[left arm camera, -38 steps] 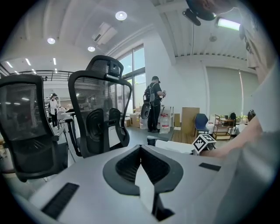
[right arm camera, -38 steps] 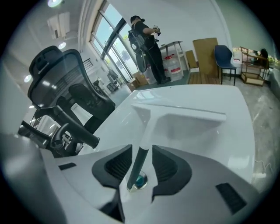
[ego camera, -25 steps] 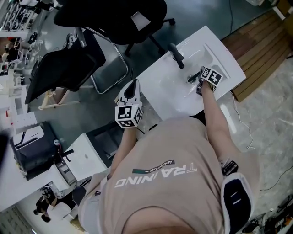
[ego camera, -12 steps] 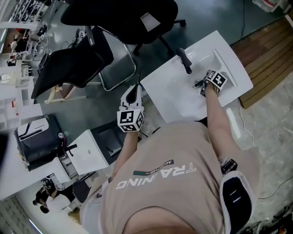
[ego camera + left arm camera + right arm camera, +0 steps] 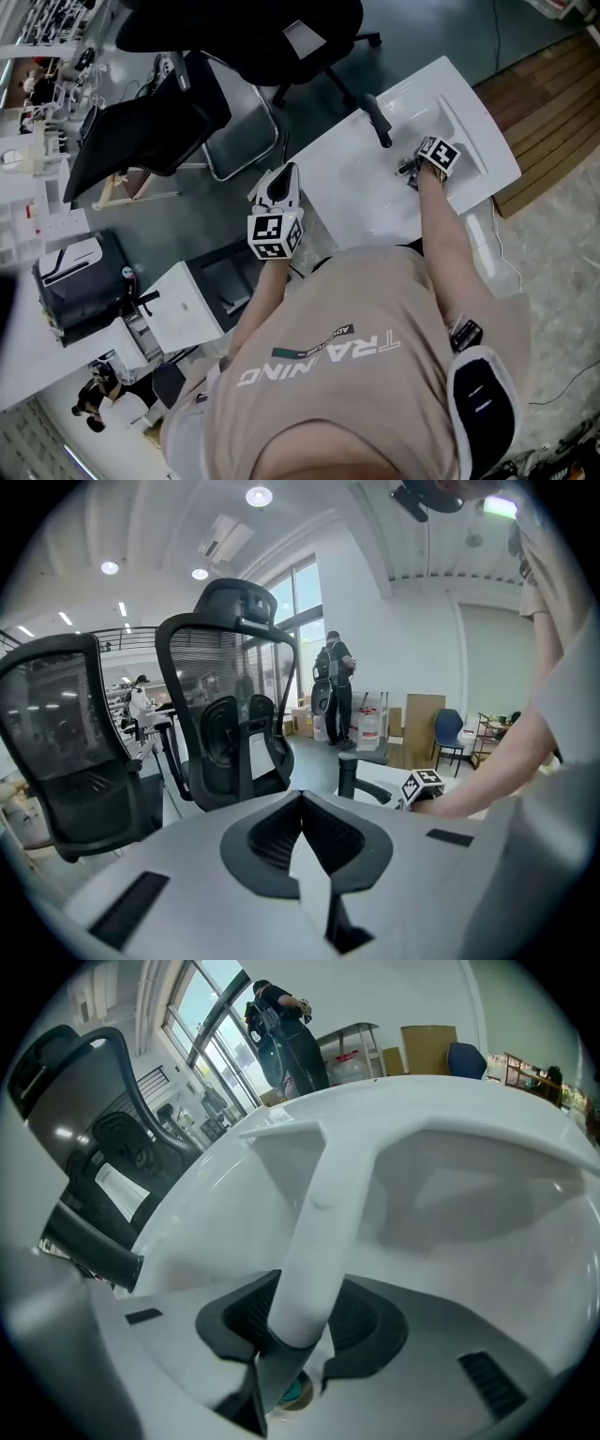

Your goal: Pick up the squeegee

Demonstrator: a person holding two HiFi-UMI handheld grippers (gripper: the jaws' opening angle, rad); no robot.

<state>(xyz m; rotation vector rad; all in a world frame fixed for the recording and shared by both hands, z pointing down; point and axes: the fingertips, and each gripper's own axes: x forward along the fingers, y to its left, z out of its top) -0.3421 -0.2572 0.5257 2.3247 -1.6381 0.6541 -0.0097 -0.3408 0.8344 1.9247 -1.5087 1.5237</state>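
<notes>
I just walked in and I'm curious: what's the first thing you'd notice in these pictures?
The right hand-held gripper grabs your eye first: at the head view's upper right, its jaws are closed on the handle of a white squeegee at a white table. The left hand-held gripper is shut on nothing, held off the table, with a black office chair ahead of it.
</notes>
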